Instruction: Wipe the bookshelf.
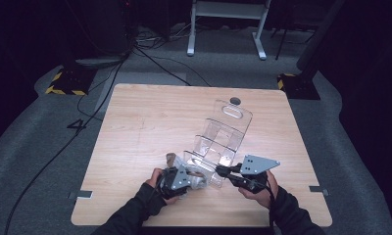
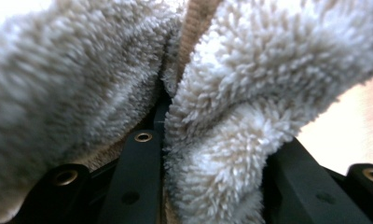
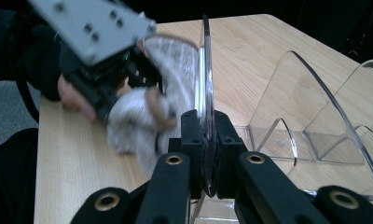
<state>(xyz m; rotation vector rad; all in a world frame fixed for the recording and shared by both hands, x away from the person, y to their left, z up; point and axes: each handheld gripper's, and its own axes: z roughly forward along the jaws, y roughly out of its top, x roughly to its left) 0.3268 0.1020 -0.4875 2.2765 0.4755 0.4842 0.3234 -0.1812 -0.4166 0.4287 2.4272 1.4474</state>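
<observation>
A clear acrylic rack (image 1: 222,137) with stepped pockets lies on the wooden table (image 1: 145,112). My right gripper (image 1: 222,171) is shut on the rack's near panel; in the right gripper view the jaws pinch the upright clear panel (image 3: 204,70) at its edge, my right gripper (image 3: 205,128) pointing along it. My left gripper (image 1: 191,178) is at the rack's near left corner, shut on a fluffy off-white cloth (image 1: 199,180). In the left gripper view the cloth (image 2: 231,93) bulges between the black fingers (image 2: 140,172). The cloth (image 3: 138,121) presses against the panel's far side.
A round hole (image 1: 234,101) is in the table behind the rack. The floor around holds cables (image 1: 86,122), yellow-and-black striped bases (image 1: 66,83) and a white stand (image 1: 226,24). Bare wood stretches left of and behind the rack.
</observation>
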